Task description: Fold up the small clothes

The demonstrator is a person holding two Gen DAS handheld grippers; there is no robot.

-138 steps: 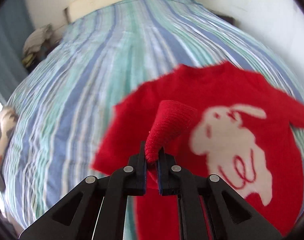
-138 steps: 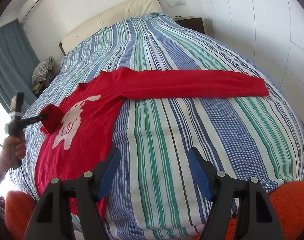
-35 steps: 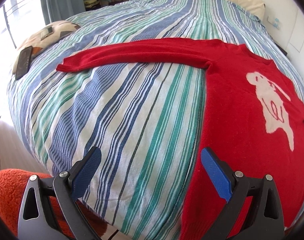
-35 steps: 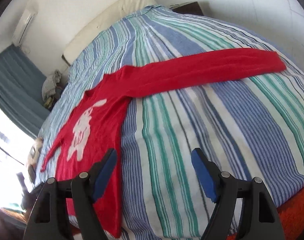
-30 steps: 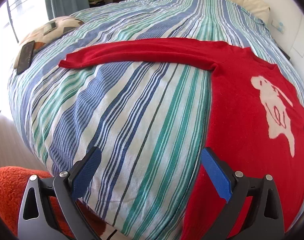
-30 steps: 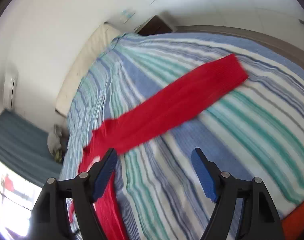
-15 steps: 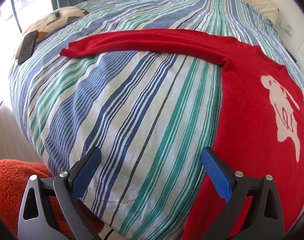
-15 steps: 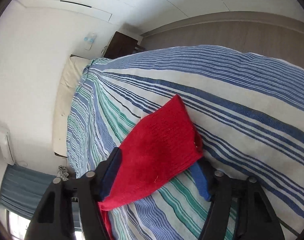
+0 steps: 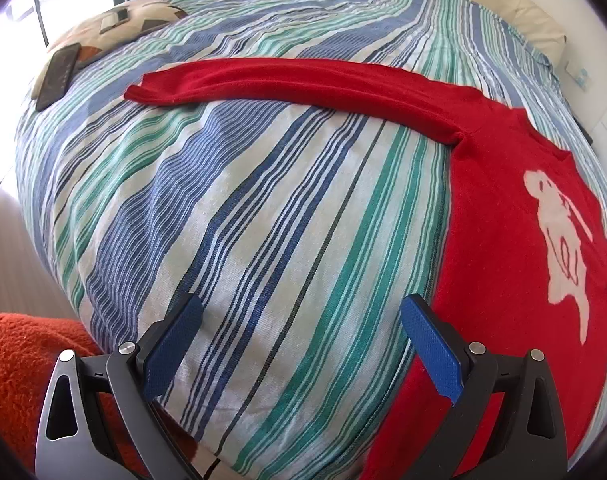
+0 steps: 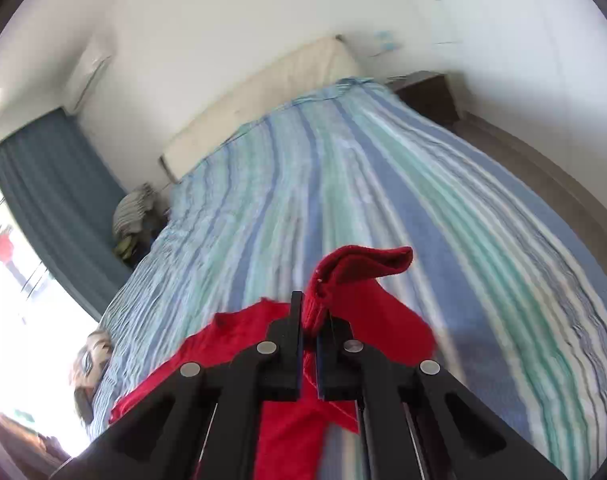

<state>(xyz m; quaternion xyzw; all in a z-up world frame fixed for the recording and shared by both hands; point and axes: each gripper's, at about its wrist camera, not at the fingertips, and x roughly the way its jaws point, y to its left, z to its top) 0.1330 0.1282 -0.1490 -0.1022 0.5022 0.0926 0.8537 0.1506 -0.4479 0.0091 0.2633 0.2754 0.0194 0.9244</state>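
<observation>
A red sweater point(image 9: 499, 240) with a pale rabbit print point(image 9: 559, 240) lies flat on the striped bed point(image 9: 263, 220). One long sleeve point(image 9: 295, 84) stretches out to the left in the left wrist view. My left gripper point(image 9: 299, 344) hangs open over the bedspread beside the sweater's lower edge, with nothing between its blue pads. In the right wrist view my right gripper point(image 10: 310, 320) is shut on the cuff of the other sleeve point(image 10: 355, 276), lifted off the bed. The red cloth point(image 10: 287, 420) trails down under the jaws.
A patterned cushion point(image 9: 115, 28) with a dark phone point(image 9: 57, 74) lies near the bed's far left edge. An orange rug point(image 9: 19, 364) shows below the bed corner. A headboard point(image 10: 263, 92), a curtain point(image 10: 51, 192) and a bedside cabinet point(image 10: 427, 96) stand beyond the bed.
My right gripper closed on the sleeve cuff and lifted it off the bed, swinging back toward the sweater's body. The left gripper stayed open in nearly the same place.
</observation>
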